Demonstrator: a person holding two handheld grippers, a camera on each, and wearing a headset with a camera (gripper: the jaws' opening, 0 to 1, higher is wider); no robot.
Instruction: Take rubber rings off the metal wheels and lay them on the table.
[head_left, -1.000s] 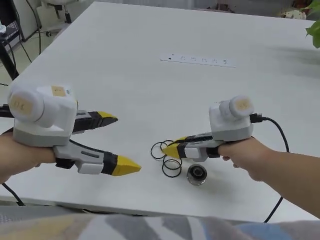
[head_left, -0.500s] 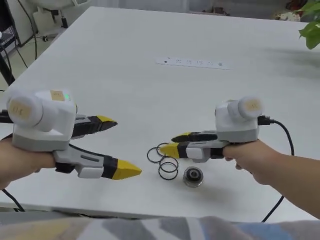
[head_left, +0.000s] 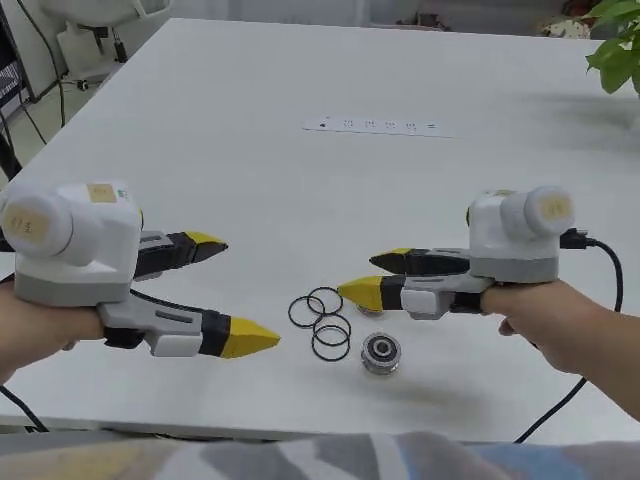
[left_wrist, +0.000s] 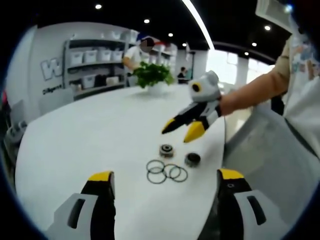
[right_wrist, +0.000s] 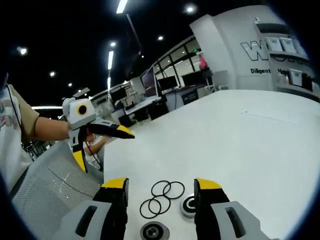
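Several loose black rubber rings (head_left: 320, 322) lie flat in a cluster on the white table (head_left: 300, 180). A metal wheel (head_left: 381, 351) sits just right of the rings, and a second wheel (left_wrist: 166, 150) sits just beyond them. The right gripper (head_left: 365, 278) hovers nearest, its jaws partly open and empty, with its tips above the rings and both wheels just under it. The left gripper (head_left: 235, 290), wide open and empty, points at the rings from well to their left. Whether either wheel still carries a ring is too small to tell.

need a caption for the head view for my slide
Open left gripper and open right gripper hover over a white table near loose rubber rings and a metal wheel.
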